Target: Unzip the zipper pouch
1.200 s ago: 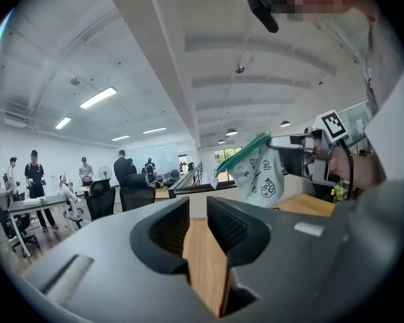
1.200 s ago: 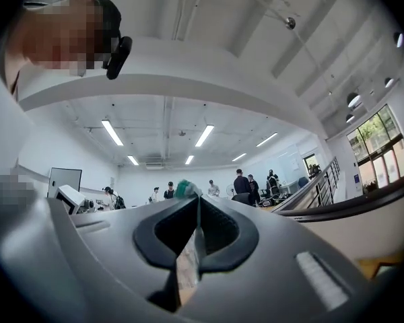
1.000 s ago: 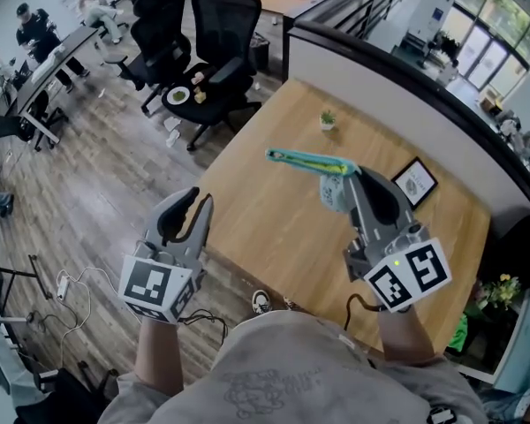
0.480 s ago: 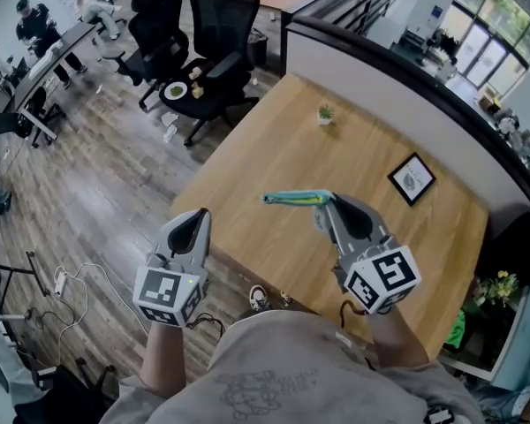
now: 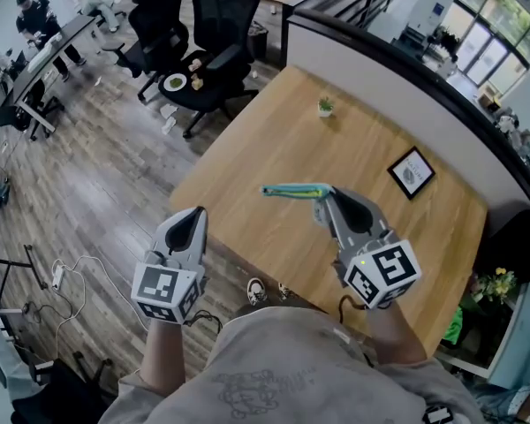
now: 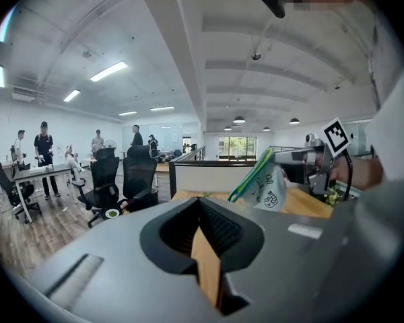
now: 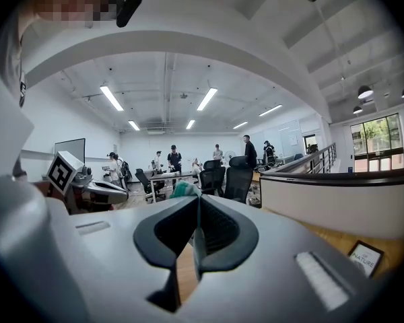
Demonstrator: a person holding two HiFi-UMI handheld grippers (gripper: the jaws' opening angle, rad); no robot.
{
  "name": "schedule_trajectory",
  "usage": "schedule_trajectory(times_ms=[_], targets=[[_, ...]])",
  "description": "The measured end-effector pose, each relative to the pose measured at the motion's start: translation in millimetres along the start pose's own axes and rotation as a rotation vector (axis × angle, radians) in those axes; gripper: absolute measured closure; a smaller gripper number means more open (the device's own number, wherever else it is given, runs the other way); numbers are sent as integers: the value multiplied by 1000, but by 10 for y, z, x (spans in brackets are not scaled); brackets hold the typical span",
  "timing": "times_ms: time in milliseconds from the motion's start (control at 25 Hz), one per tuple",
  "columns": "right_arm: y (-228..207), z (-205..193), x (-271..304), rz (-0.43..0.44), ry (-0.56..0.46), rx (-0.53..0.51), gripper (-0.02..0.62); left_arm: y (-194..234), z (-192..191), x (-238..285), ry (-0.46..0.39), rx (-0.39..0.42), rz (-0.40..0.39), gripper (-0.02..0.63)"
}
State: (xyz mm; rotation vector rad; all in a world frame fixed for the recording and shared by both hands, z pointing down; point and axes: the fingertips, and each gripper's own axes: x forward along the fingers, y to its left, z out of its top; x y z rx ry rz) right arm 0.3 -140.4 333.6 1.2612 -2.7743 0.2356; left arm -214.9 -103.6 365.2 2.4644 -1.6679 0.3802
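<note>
Zipper pouch (image 5: 293, 190) held up over wooden table (image 5: 353, 140), one end pinched between closed fingers of right gripper (image 5: 323, 200), teal edge jutting out past those fingertips, left gripper (image 5: 193, 221) beyond the free end, fingers pressed together on nothing, well apart from pouch.

- In the right gripper view, the zipper pouch (image 7: 184, 189) is almost wholly hidden behind the right gripper (image 7: 194, 234); only a teal scrap shows above the closed jaws.
- In the head view, the pouch's right end is covered by that gripper, and its zip pull is too small to find.
- The framed picture (image 5: 412, 172), far right on the table (image 5: 283, 140), has print too small to read.
- The table's near right corner is hidden behind the person's arm (image 5: 390, 334).
</note>
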Motion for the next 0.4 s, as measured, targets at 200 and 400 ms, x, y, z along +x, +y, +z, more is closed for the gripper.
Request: schedule_trajectory(times_ms=[200, 400], targets=[[84, -26, 10, 16, 5, -20, 580, 29, -39, -75, 4, 9, 16, 606], [184, -33, -5, 22, 11, -28, 580, 73, -77, -187, 17, 7, 36, 606]])
